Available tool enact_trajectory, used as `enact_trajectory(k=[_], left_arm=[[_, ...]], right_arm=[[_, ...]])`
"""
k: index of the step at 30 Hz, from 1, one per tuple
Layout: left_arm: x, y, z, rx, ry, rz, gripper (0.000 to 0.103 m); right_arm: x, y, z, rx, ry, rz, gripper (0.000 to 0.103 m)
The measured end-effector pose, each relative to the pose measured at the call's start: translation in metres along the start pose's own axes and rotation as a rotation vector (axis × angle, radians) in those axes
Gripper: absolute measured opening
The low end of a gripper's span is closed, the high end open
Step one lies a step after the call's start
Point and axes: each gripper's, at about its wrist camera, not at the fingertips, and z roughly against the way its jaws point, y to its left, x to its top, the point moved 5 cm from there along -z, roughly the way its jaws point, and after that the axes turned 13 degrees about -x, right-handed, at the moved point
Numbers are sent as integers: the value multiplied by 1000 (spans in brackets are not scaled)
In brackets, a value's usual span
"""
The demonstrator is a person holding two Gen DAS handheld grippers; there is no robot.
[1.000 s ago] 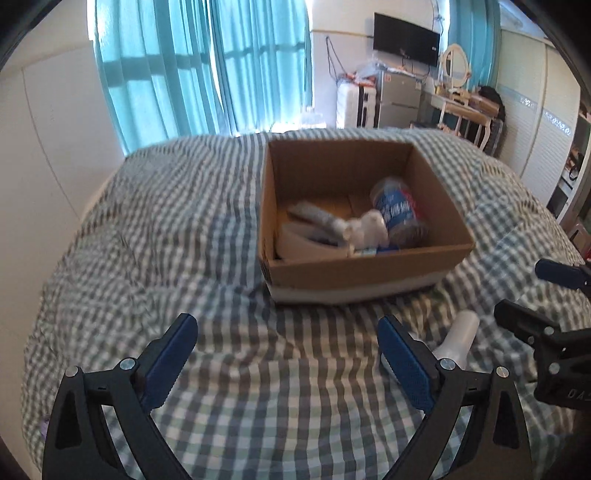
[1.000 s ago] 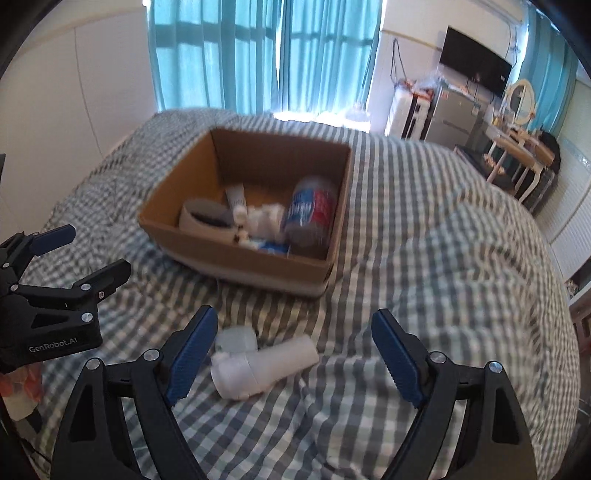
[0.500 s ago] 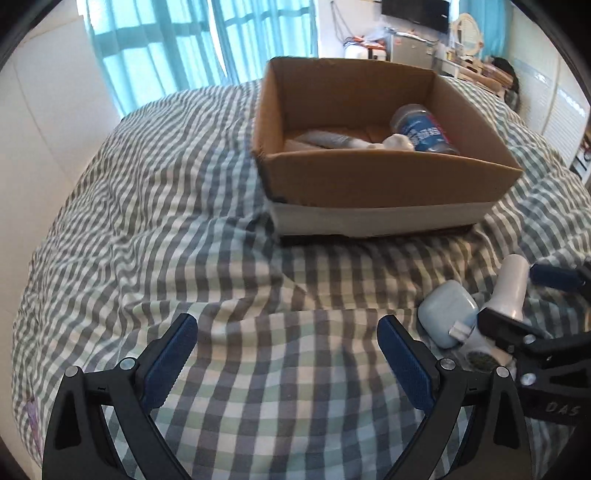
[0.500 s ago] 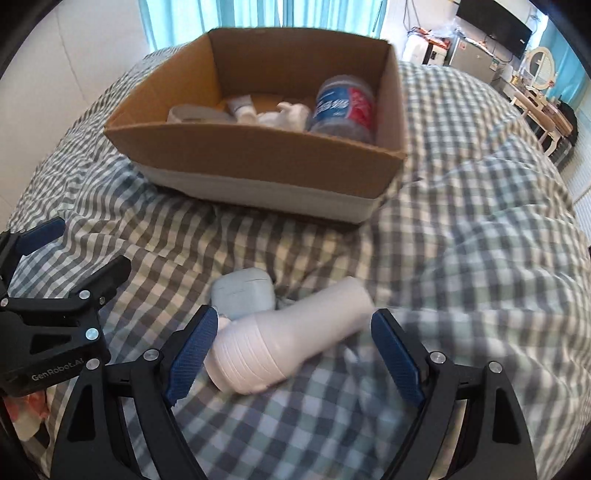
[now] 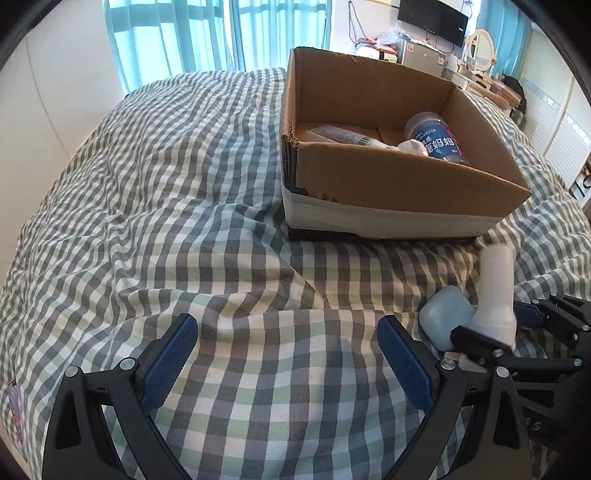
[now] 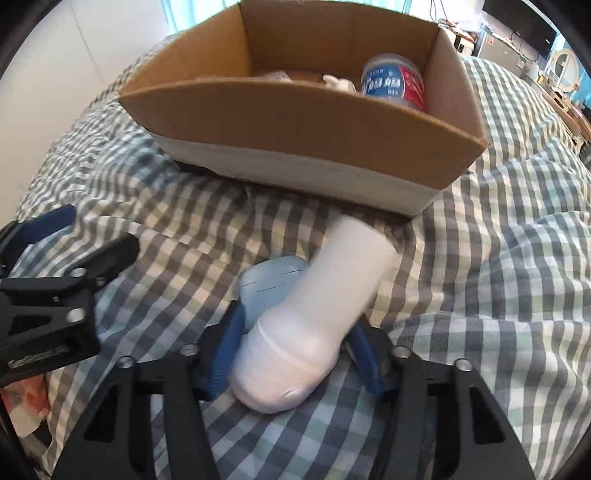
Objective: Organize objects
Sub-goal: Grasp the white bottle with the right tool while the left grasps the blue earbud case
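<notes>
My right gripper (image 6: 295,343) is shut on a white bottle (image 6: 332,295) that lies on the checked bedspread, its cap end between the blue pads. A pale blue case (image 6: 269,284) lies against the bottle's left side. Both show in the left wrist view, the bottle (image 5: 496,288) and the case (image 5: 445,314), with the right gripper (image 5: 495,332) around the bottle. My left gripper (image 5: 288,354) is open and empty above the bedspread. The cardboard box (image 5: 388,192) stands behind and holds a blue-labelled jar (image 5: 437,140), a tube (image 5: 343,134) and a white item.
The checked bedspread (image 5: 166,184) is rumpled into folds in front of the box (image 6: 314,133). Teal curtains (image 5: 207,33) hang behind the bed; furniture and a television (image 5: 436,16) stand at the back right. A wall lies to the left.
Both grippers moved down and closer to the bed. My right gripper went from open over the white bottle to closed around its cap end. The left gripper stayed open.
</notes>
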Motion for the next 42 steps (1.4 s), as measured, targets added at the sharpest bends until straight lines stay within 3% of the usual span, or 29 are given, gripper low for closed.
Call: enact_trajectory(k=[6,11,15,24,28,33,42], left_arm=[[2,-11,-1,-25,18,-14,100],[5,-38,-10,-106,44,12,100],[4,-70,-24,-143,68,-34,100],[-7,-108,-52,-130,157,-171,100],[-12,-117,-71,-153,210,-193,87],[-13,-121,-74,-204,218,-198,59],[-14,-115,-53,-210,204,-159,59]], right_arm=[[4,-24,34,29,-81,-52,48],[14,-52,64,-38,-158,-61,48],[16,-67,64,-65,-159,-64,48],[9,-76,47,-30,-143,-99,48],[5,-79,41,2,-133,-120,48],[2,-83,36,30,-121,-150,48],[-5,-80,37,8,-131,-138,48]])
